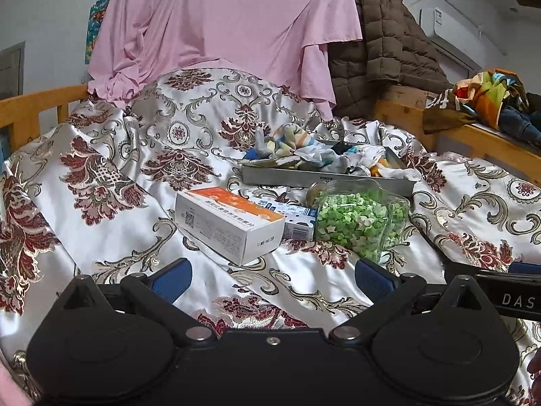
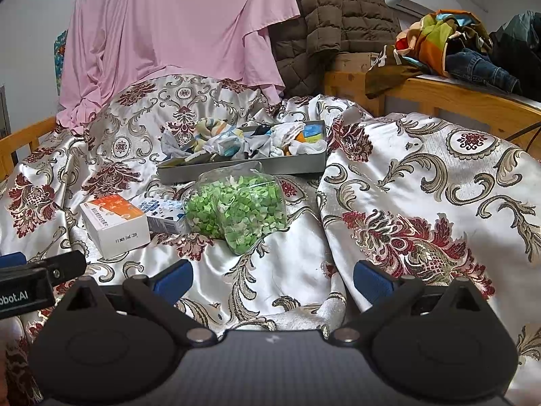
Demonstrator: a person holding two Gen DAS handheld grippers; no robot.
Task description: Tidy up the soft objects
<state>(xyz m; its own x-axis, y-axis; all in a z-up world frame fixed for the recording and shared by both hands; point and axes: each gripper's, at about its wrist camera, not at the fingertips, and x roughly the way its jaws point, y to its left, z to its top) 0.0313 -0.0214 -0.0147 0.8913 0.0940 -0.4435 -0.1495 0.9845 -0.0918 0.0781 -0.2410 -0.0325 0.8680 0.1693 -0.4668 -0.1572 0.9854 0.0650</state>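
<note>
Beyond gaping left tongs point(image 1: 273, 279): tray point(image 1: 324, 177); right view: jeans point(image 2: 480, 66)

Glossy satin bedspread point(image 1: 111, 223), matt metal tray point(image 1: 304, 176)

A home bedroom: wooden bed frame point(image 2: 439, 94), brocade quilt point(image 1: 101, 176), hung coat point(image 2: 321, 17).

The print on the orange-and-white box point(image 1: 230, 225) is too small to read. The blue-and-white carton point(image 1: 294, 218) lies half hidden behind this box and the jar of green stars point(image 1: 361, 220). Socks point(image 2: 243, 143) cover the floor of the grey tray point(image 2: 236, 167). The right claw point(image 1: 507, 287) is cut by the picture edge.
</note>
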